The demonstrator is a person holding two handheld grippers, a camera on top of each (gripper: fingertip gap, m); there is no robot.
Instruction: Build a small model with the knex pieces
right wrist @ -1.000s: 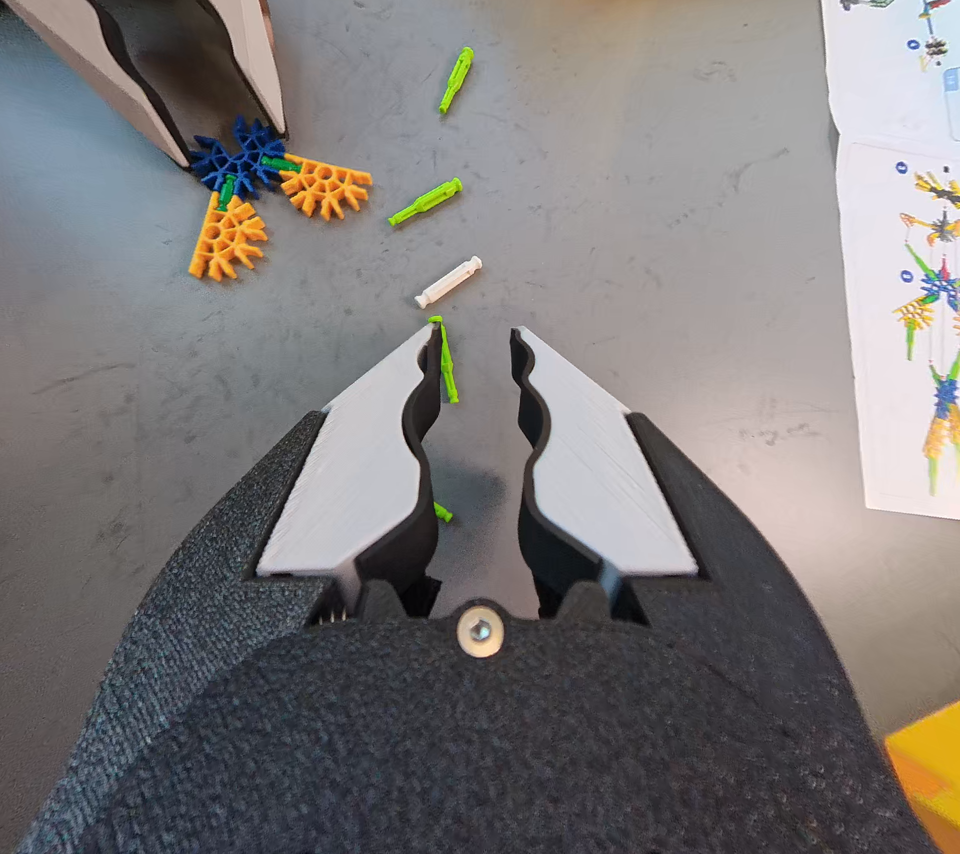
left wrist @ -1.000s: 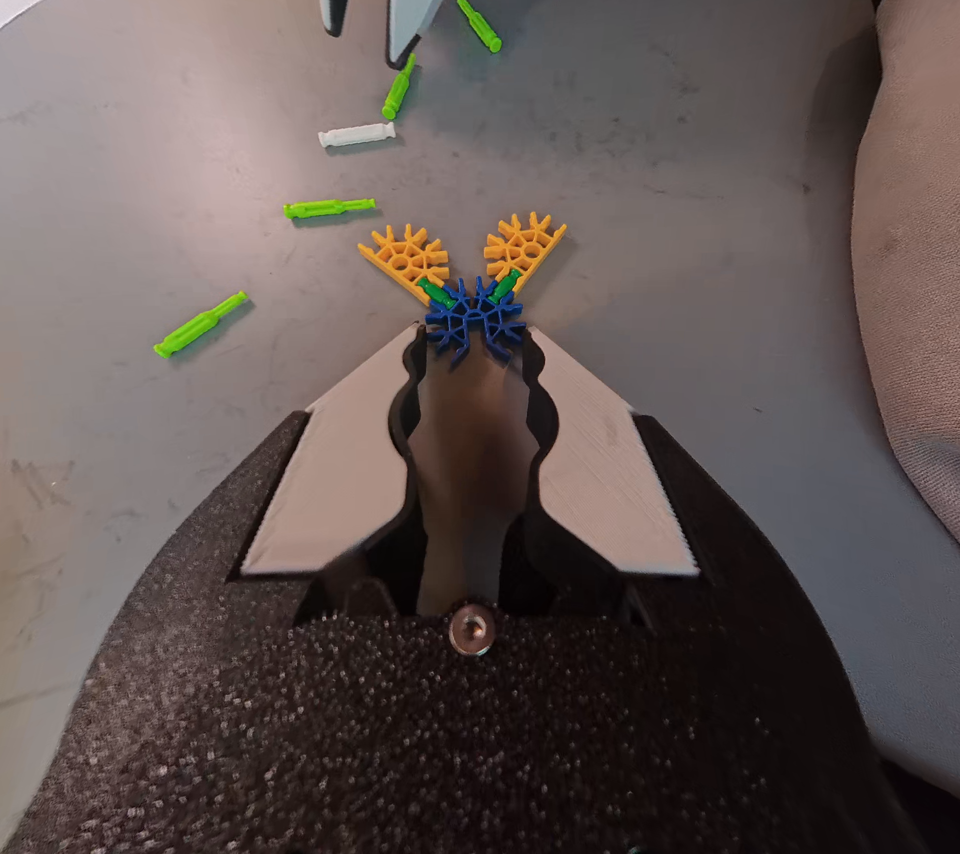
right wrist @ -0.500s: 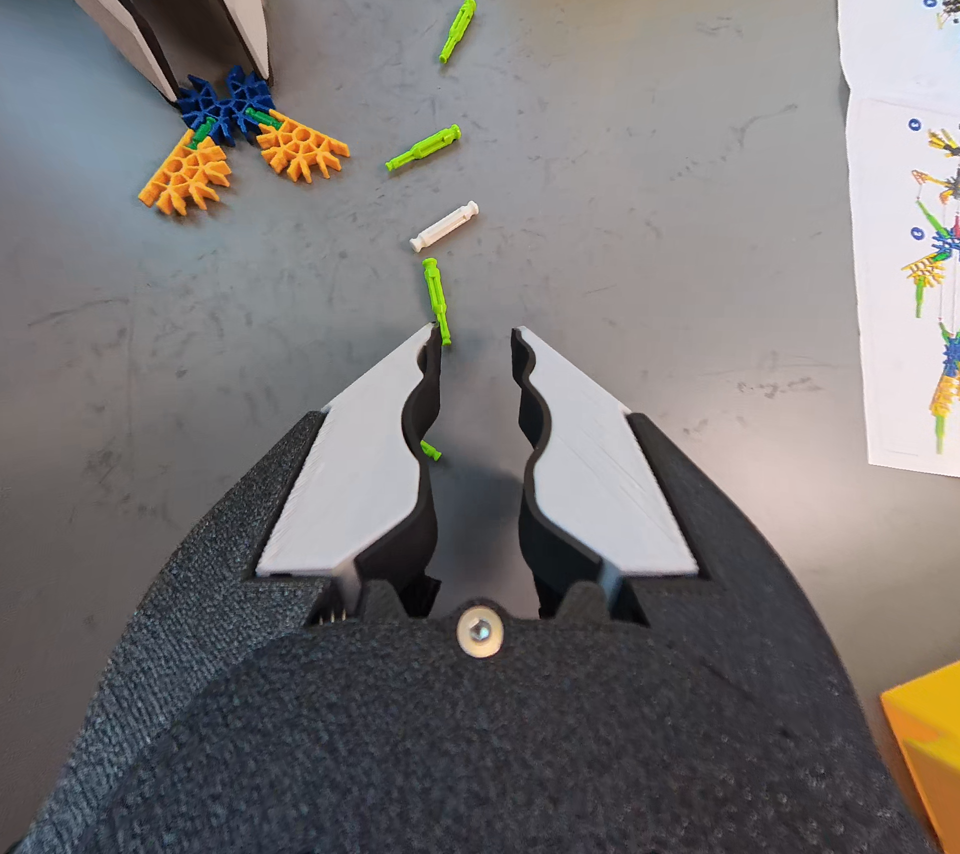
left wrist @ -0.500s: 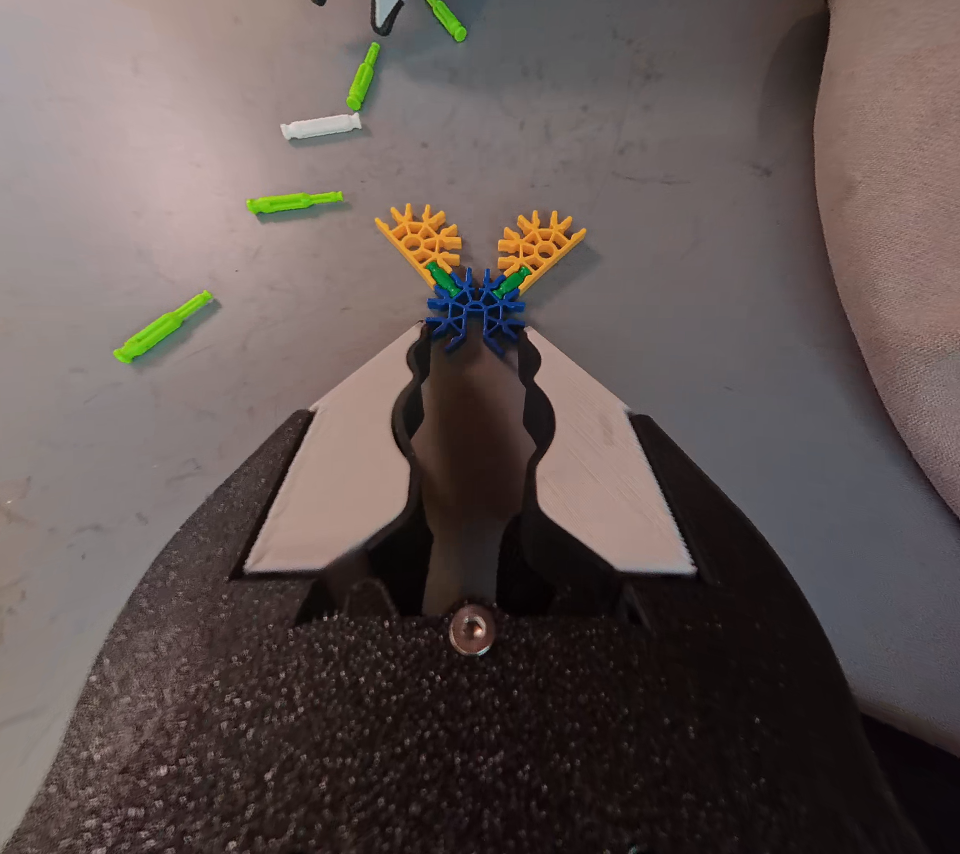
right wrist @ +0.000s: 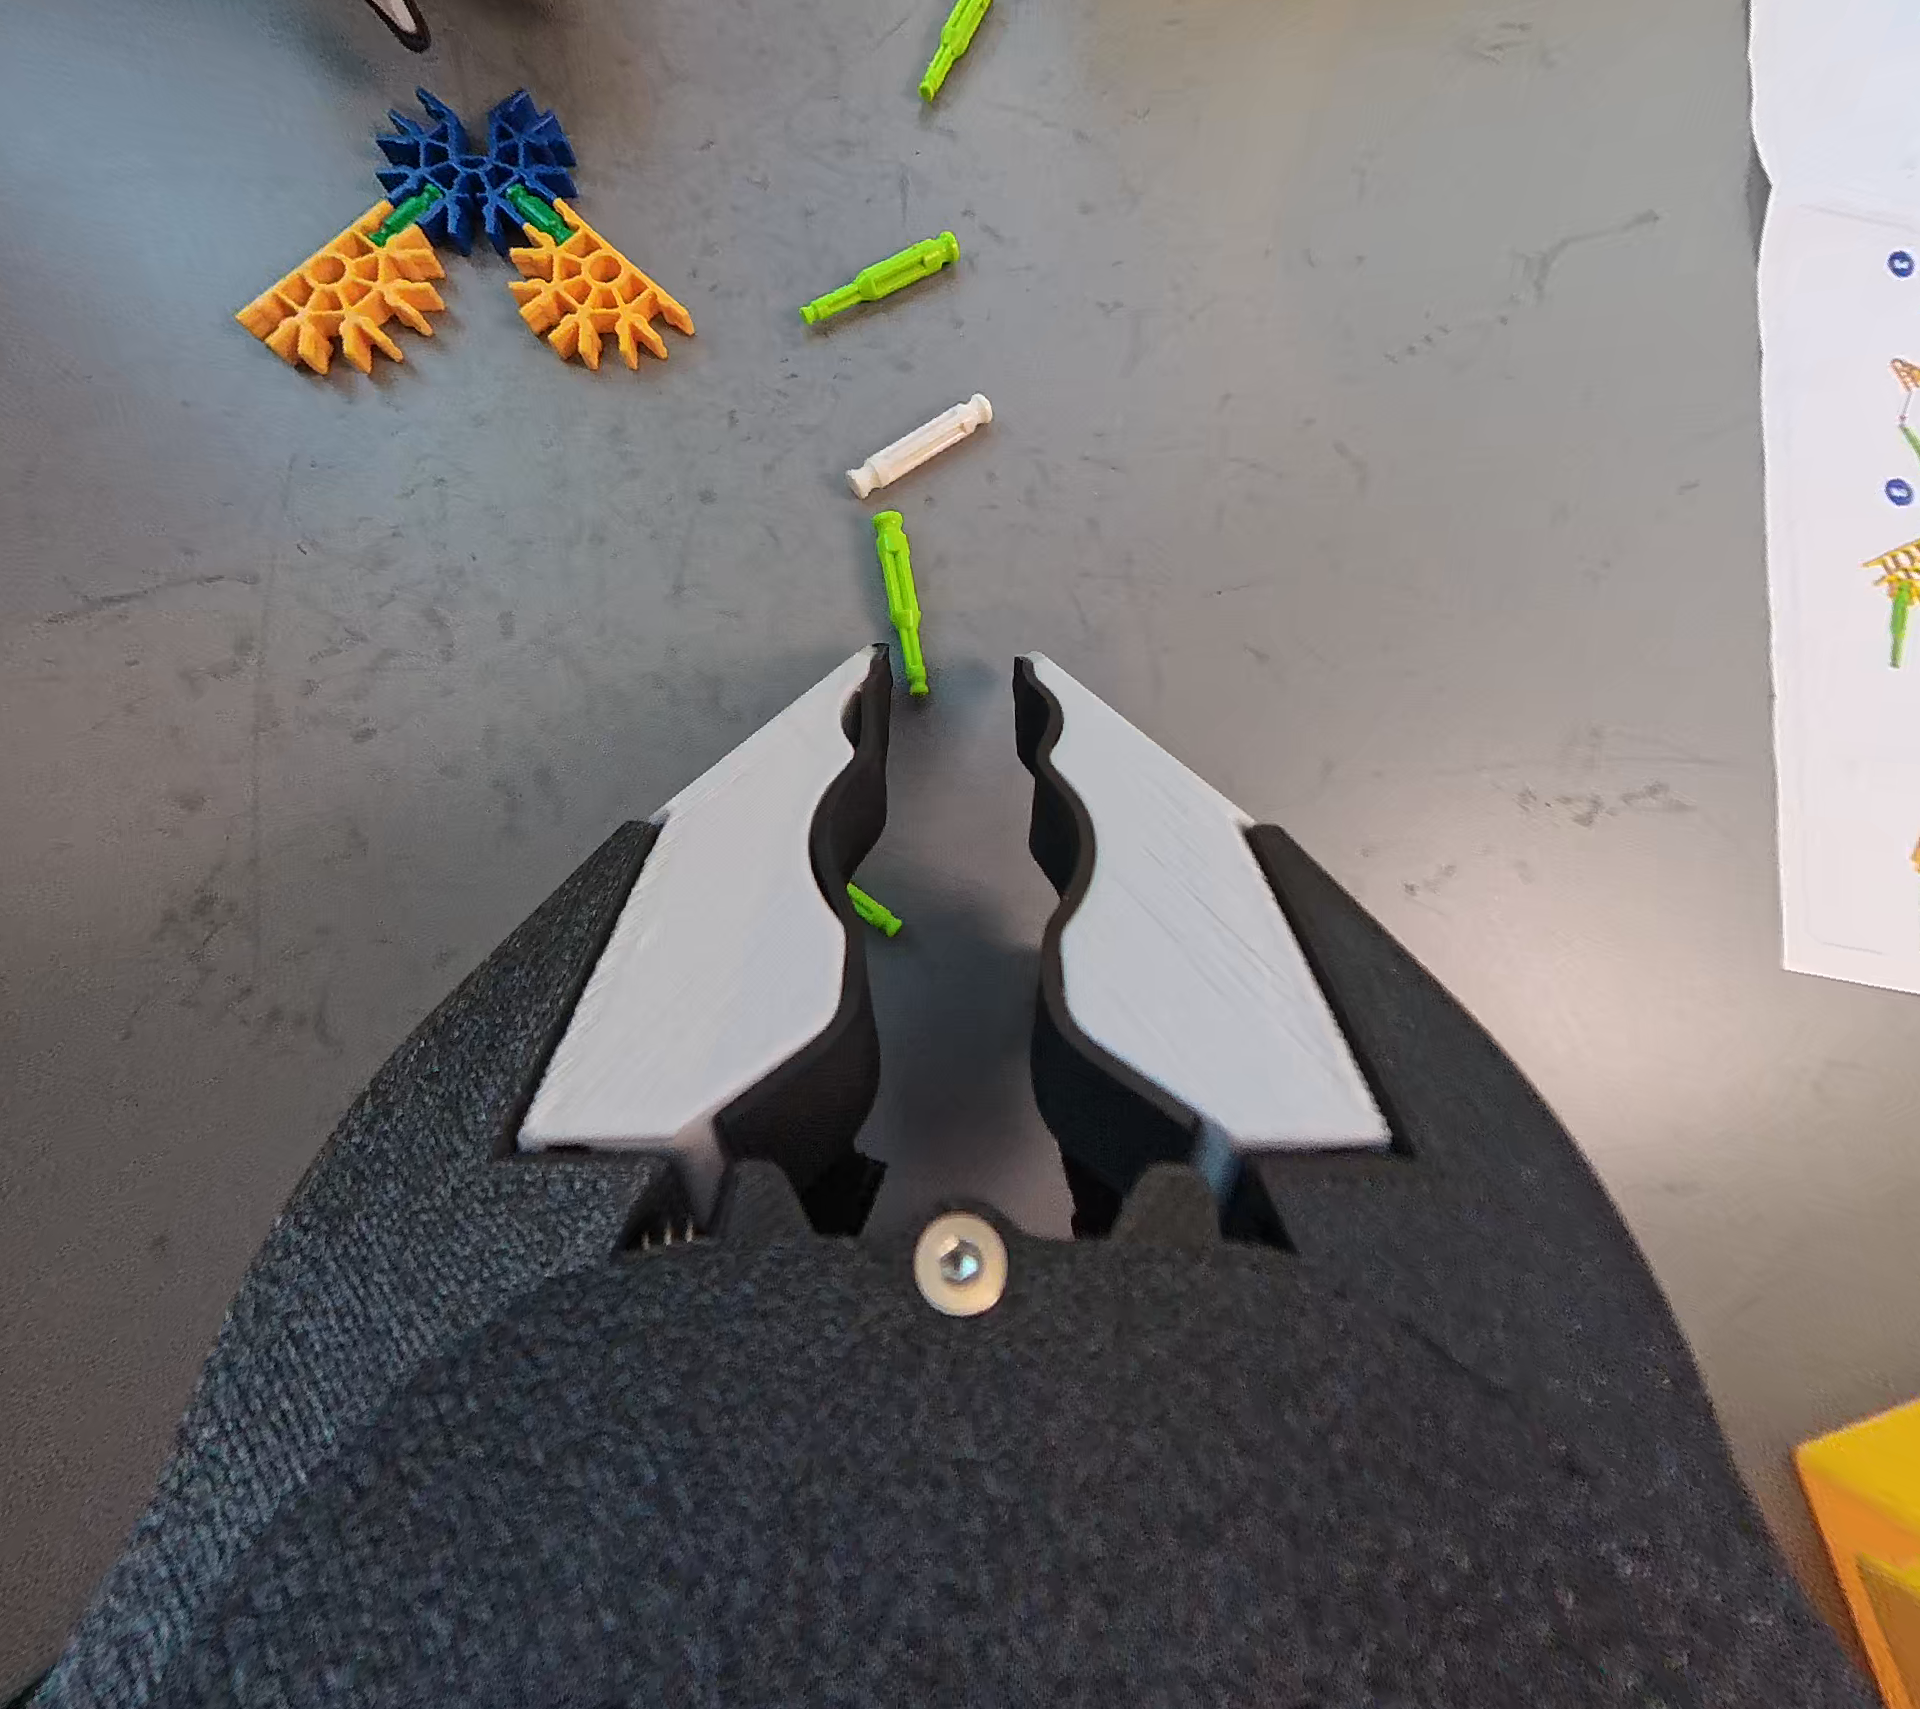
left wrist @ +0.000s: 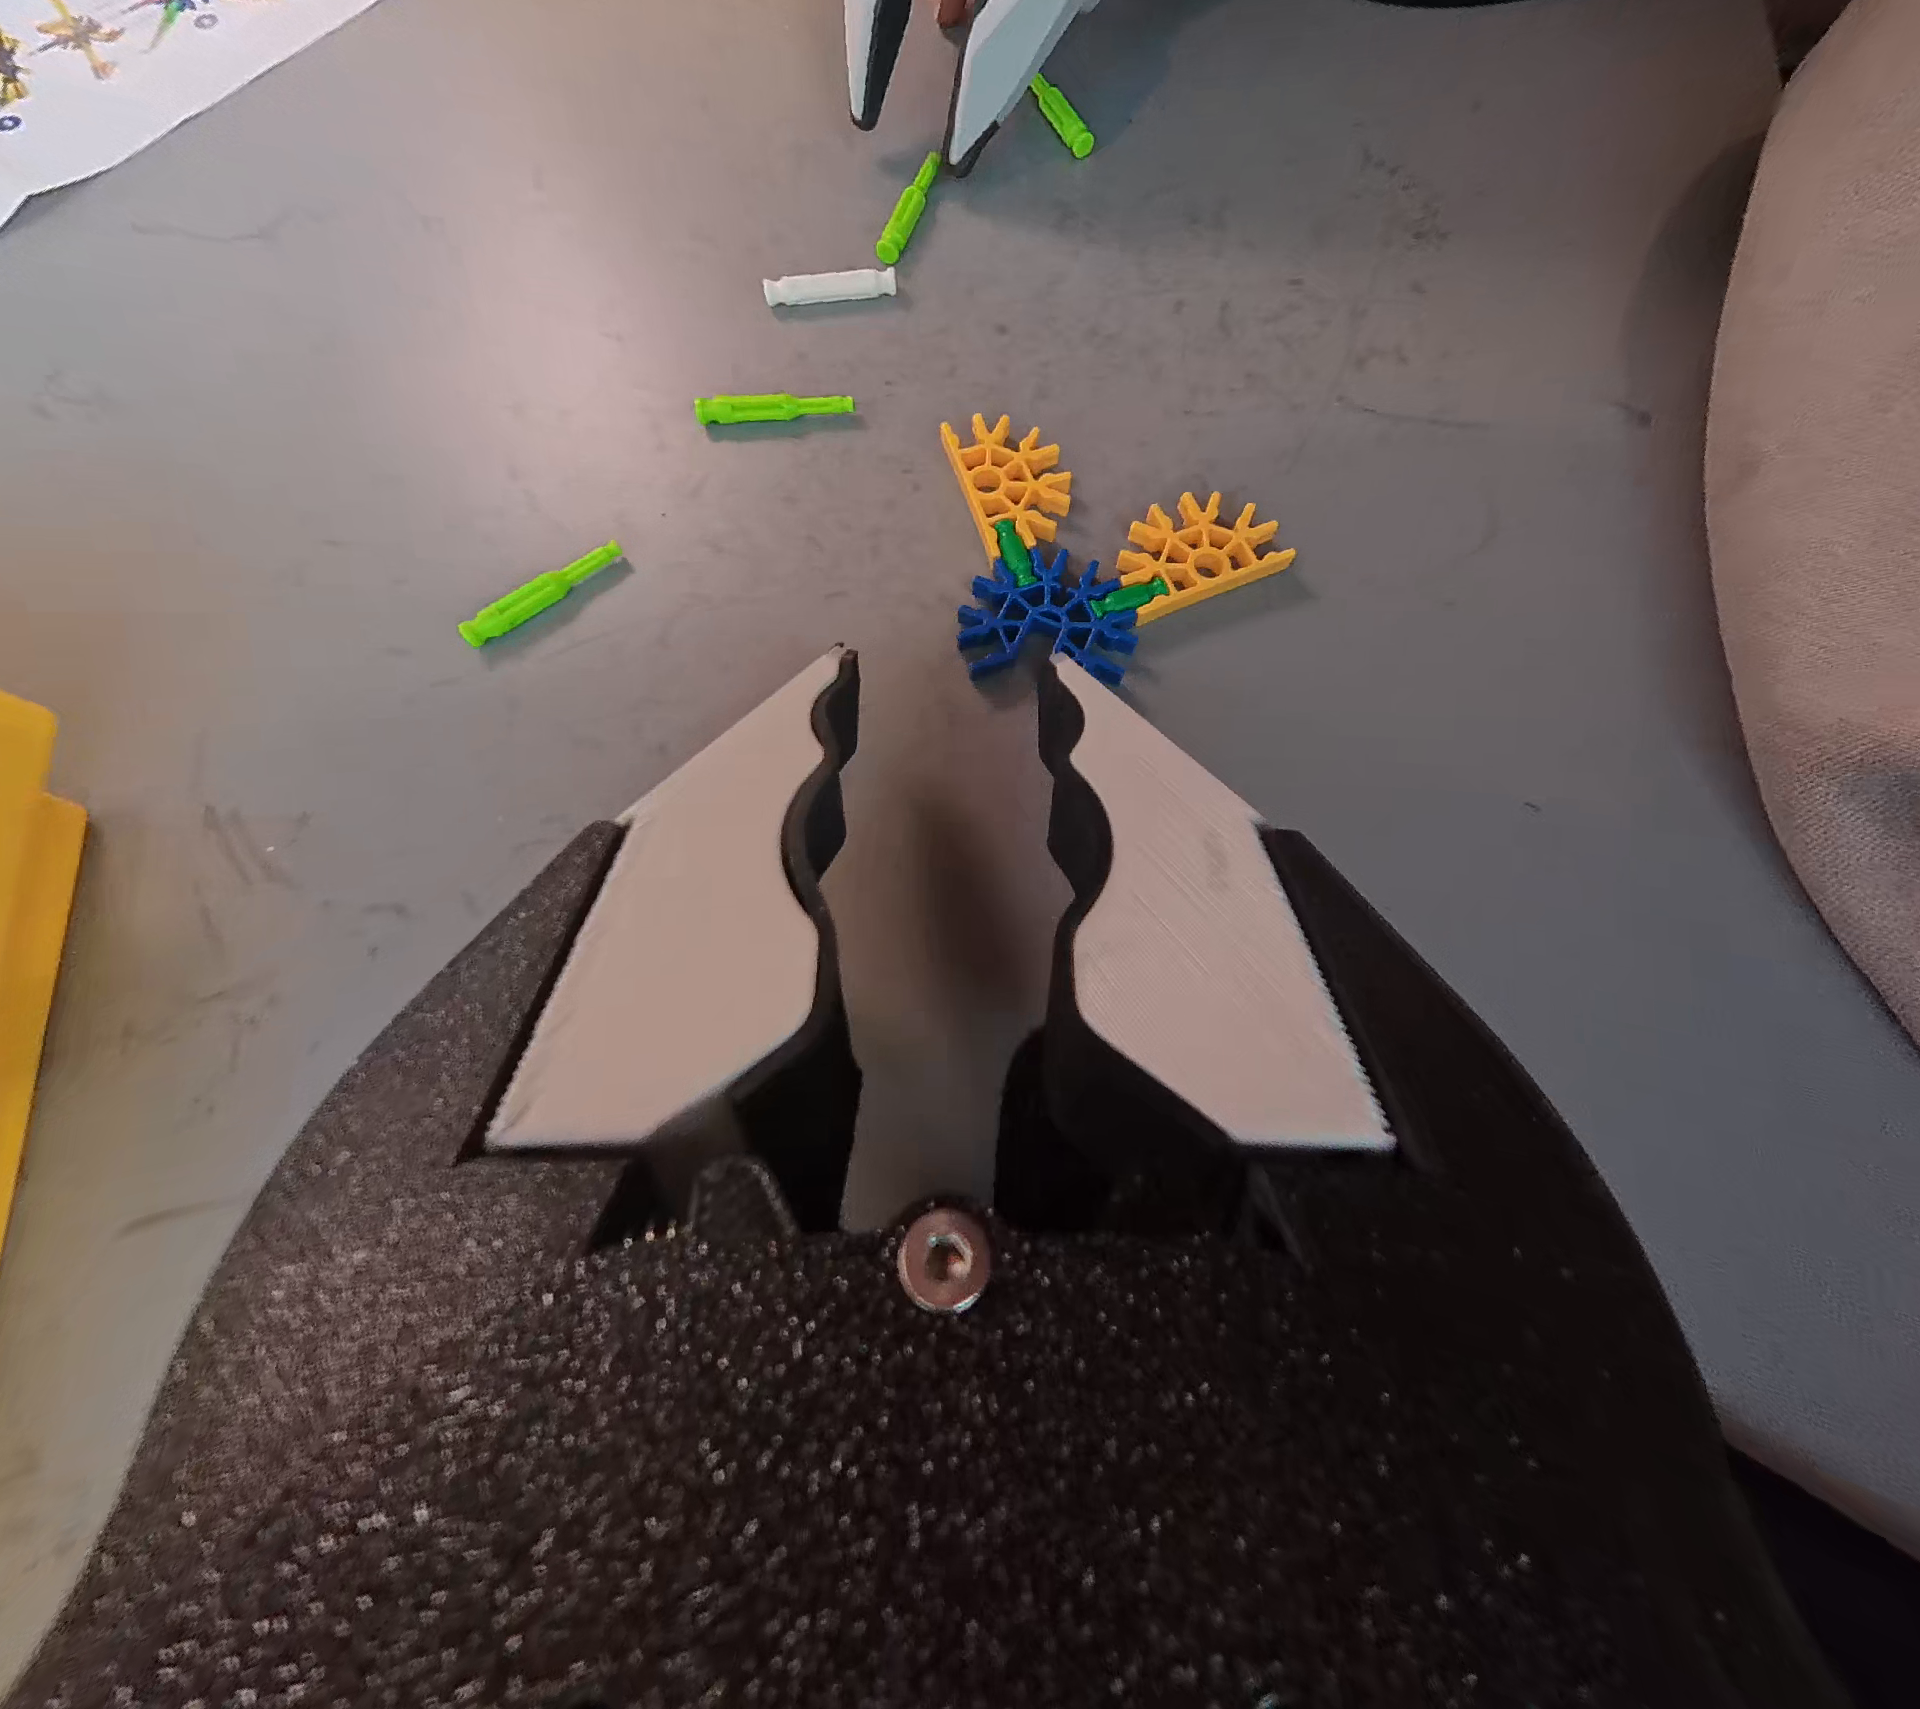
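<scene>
The blue-and-orange toy piece (left wrist: 1081, 563) lies on the surface (left wrist: 1403, 371) beside the empty, parted left tongs (left wrist: 948, 667), while the right tongs (right wrist: 951, 667), likewise parted and empty, flank a green rod (right wrist: 899, 594).

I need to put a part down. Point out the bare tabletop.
Bare: the grey table between the white rod and the instruction sheet. Crowded: around the blue-and-orange assembly and the green rods.
</scene>
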